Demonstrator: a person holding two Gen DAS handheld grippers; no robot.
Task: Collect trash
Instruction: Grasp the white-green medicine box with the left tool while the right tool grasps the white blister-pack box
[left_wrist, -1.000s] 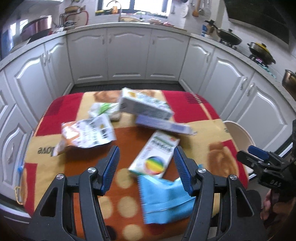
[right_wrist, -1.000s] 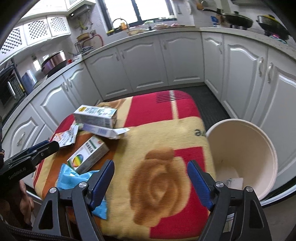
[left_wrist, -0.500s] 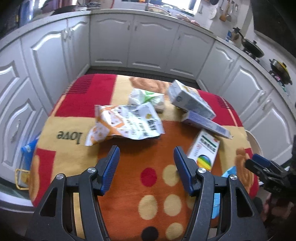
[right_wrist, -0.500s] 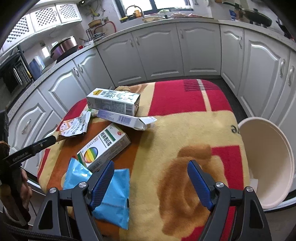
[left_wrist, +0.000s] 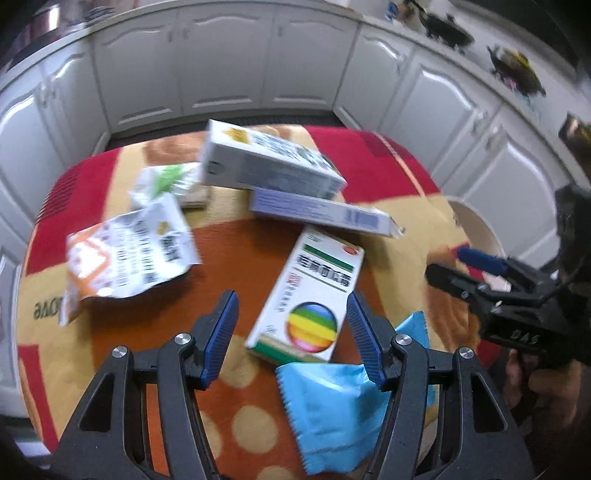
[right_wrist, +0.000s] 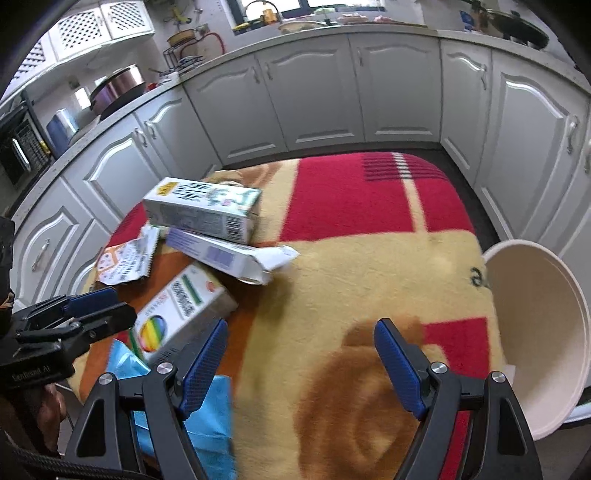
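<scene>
Trash lies on a blanket-covered table (left_wrist: 240, 243). A white box with a rainbow circle (left_wrist: 310, 295) lies just ahead of my open, empty left gripper (left_wrist: 291, 325); it also shows in the right wrist view (right_wrist: 181, 310). A blue wrapper (left_wrist: 332, 402) lies under the left gripper's right finger. A crumpled white-and-orange bag (left_wrist: 129, 251), a milk carton (left_wrist: 266, 162) and a long purple-white box (left_wrist: 321, 214) lie farther off. My right gripper (right_wrist: 299, 362) is open and empty above the blanket, near the beige trash bin (right_wrist: 535, 332).
White kitchen cabinets (right_wrist: 314, 92) curve around the table. The bin stands off the table's right edge and holds a scrap of paper. A green-and-white wrapper (left_wrist: 166, 181) lies at the far left of the pile. Pots stand on the counter (right_wrist: 118, 88).
The left gripper swung back to the right, from facing the crumpled bag to facing the rainbow box and blue wrapper. The right gripper shifted left and forward over the blanket. Both stayed open.
</scene>
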